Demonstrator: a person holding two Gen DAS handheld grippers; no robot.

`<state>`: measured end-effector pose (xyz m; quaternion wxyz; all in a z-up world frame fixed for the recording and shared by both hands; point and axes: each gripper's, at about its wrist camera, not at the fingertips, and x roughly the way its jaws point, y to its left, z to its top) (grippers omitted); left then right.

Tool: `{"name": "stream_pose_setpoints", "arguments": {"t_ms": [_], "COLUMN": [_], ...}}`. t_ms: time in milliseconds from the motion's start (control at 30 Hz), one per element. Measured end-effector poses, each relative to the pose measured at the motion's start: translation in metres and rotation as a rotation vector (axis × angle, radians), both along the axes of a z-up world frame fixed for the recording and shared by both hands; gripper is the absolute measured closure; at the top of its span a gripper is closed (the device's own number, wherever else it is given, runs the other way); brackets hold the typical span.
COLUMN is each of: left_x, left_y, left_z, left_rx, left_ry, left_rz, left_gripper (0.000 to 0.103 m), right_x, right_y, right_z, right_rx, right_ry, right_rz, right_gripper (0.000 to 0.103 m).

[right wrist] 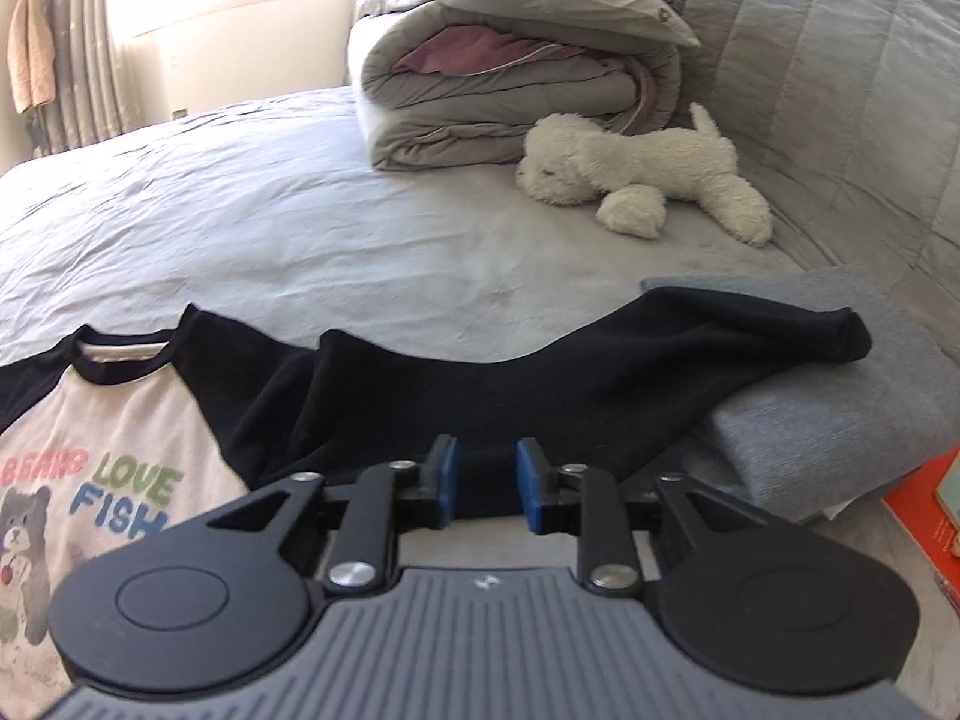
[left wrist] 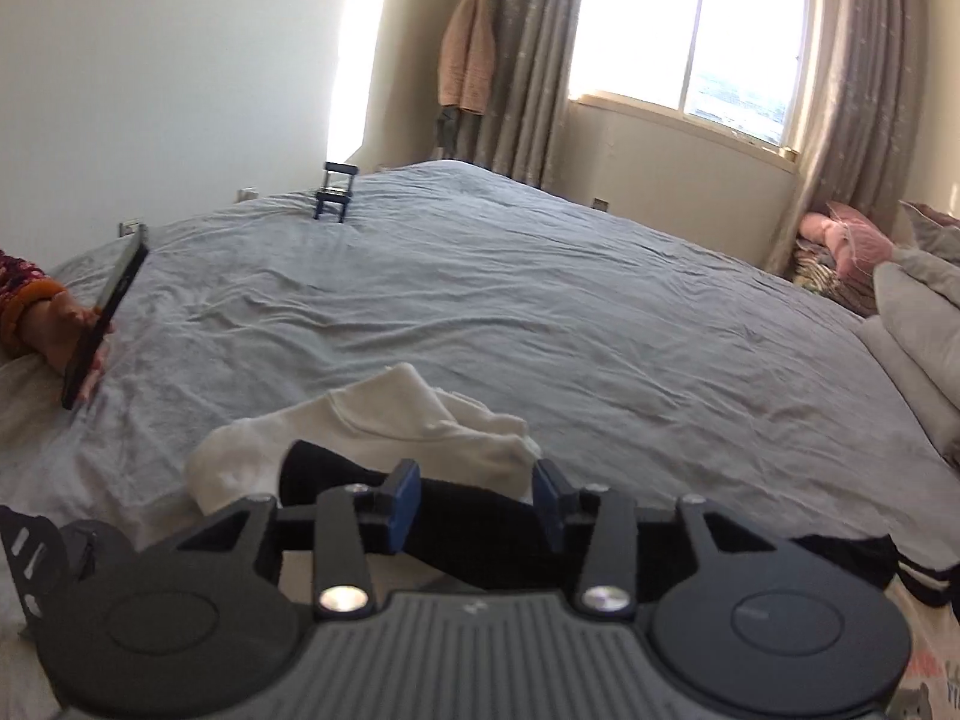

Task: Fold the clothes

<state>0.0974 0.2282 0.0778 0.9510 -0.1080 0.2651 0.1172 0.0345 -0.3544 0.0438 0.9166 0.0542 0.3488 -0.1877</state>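
Left gripper [left wrist: 477,495] is hovering low, jaws apart, straddling the shirt's [right wrist: 108,420] black sleeve [left wrist: 462,516]. Right gripper [right wrist: 485,480] is likewise gaping over the other sleeve [right wrist: 540,372], which is draping onto a grey cushion [right wrist: 840,420]. Beyond, bare bedsheet [left wrist: 510,300] is stretching toward the window [left wrist: 696,30].

A cream raglan T-shirt [right wrist: 108,420] with black sleeves and collar is printed with pink, green and blue lettering and a grey bear. The bed sheet [right wrist: 270,198] is coloured pale grey-blue. Blue pads [right wrist: 447,480] are set on black tongs. The plush dog [right wrist: 648,171] is cream-white. A folded garment [right wrist: 840,384] is seen in grey.
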Motion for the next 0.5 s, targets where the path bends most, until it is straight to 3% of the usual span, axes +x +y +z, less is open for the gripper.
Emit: {"name": "stream_pose_setpoints", "arguments": {"t_ms": [33,200,333,367,433,500], "left_x": [0.0,0.0,-0.003,-0.005,-0.01,-0.013], "left_y": [-0.018,-0.095,-0.133,-0.141,-0.15,-0.156], "left_z": [-0.005,-0.036,-0.068,-0.075,-0.083,-0.088], "left_rx": [0.005,-0.005,-0.08,-0.095,-0.103,-0.087], "left_ry": [0.015,0.109,0.229,0.252,0.272,0.273], "left_rz": [-0.065,-0.313,-0.451,-0.471,-0.496,-0.509], "left_gripper": [0.051,0.042,0.042,0.043,0.047,0.053], "right_x": [0.001,0.006,0.016,0.017,0.02,0.022], "right_y": [0.004,0.02,0.033,0.038,0.047,0.054], "right_z": [-0.001,-0.011,-0.027,-0.029,-0.032,-0.035], "right_rx": [0.014,0.115,0.173,0.161,0.14,0.142], "right_ry": [0.002,0.035,0.125,0.133,0.149,0.166], "right_rz": [0.022,0.108,0.172,0.19,0.225,0.257], "right_gripper": [0.048,0.048,0.049,0.053,0.084,0.085]}}
